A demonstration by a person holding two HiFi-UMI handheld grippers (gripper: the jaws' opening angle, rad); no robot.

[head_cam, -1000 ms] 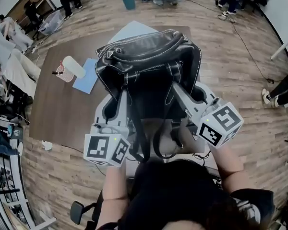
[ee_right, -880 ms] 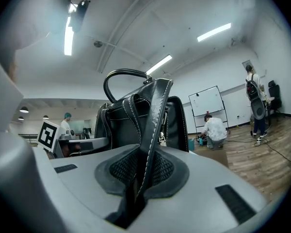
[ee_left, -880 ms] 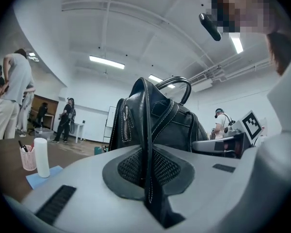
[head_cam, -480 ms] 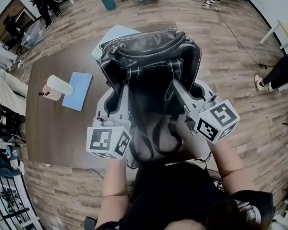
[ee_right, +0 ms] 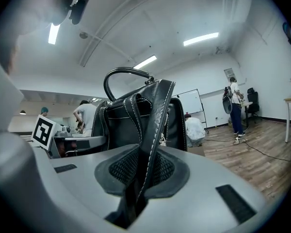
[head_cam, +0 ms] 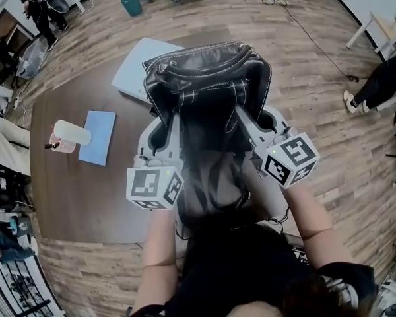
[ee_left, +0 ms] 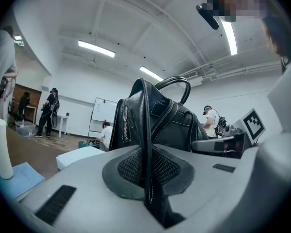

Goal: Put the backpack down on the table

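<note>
A black leather backpack (head_cam: 208,78) with white stitching hangs upright above the dark brown table (head_cam: 86,197), held from my side by both grippers. My left gripper (head_cam: 173,121) is shut on the left shoulder strap (ee_left: 145,144), which runs up between its mesh pads (ee_left: 128,166). The right gripper (head_cam: 241,114) is shut on the right shoulder strap (ee_right: 153,130) in the same way, pinched between its pads (ee_right: 162,169). Both straps' loose ends dangle toward my body. The bag's underside and its gap to the table are hidden.
On the table's left lie a flat blue pad (head_cam: 98,137) and a white cylinder (head_cam: 71,132) on a pink item. A pale blue-white flat box (head_cam: 135,68) lies just left of and behind the bag. People and a teal bucket (head_cam: 131,4) are on the wooden floor beyond.
Both grippers have carried the backpack further over the table and a little lower. Both grips on the straps look unchanged.
</note>
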